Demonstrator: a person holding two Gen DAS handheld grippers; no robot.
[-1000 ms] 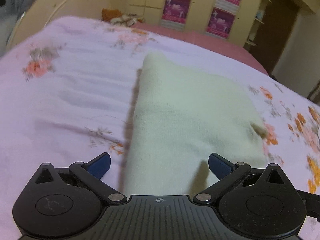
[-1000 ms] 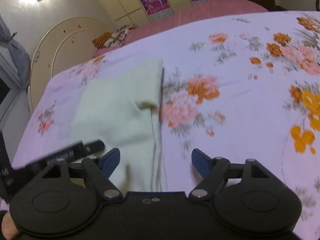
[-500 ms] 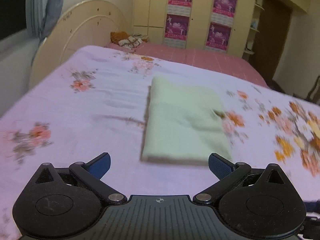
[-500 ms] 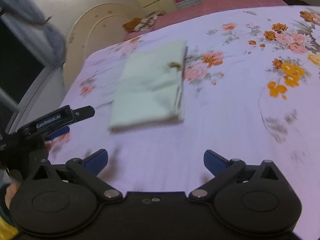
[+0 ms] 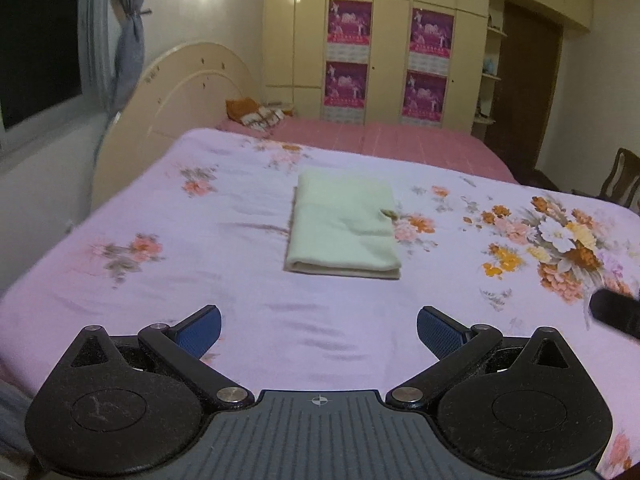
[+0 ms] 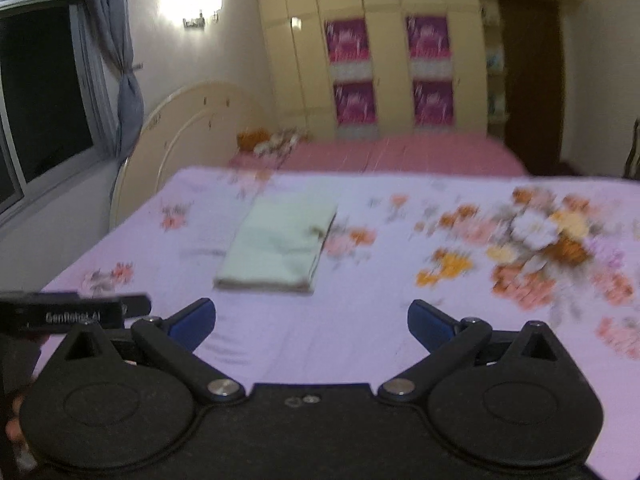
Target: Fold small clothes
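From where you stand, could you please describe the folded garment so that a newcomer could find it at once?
Look at the bed with the lilac floral sheet. Near its middle, left of the big orange flower cluster, lies the folded garment. It is the only plain pale-green rectangle on that patterned sheet.

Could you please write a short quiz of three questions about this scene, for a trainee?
1. True or false: the left gripper is shut on the folded pale garment.
2. The garment lies on: A) a wooden chair, B) the floral bedsheet, C) the pink bedcover behind.
3. Fill in: the right gripper stands ____, with nothing between its fingers.

Key: 1 false, its jaws are open and apart from the garment; 2 B; 3 open.
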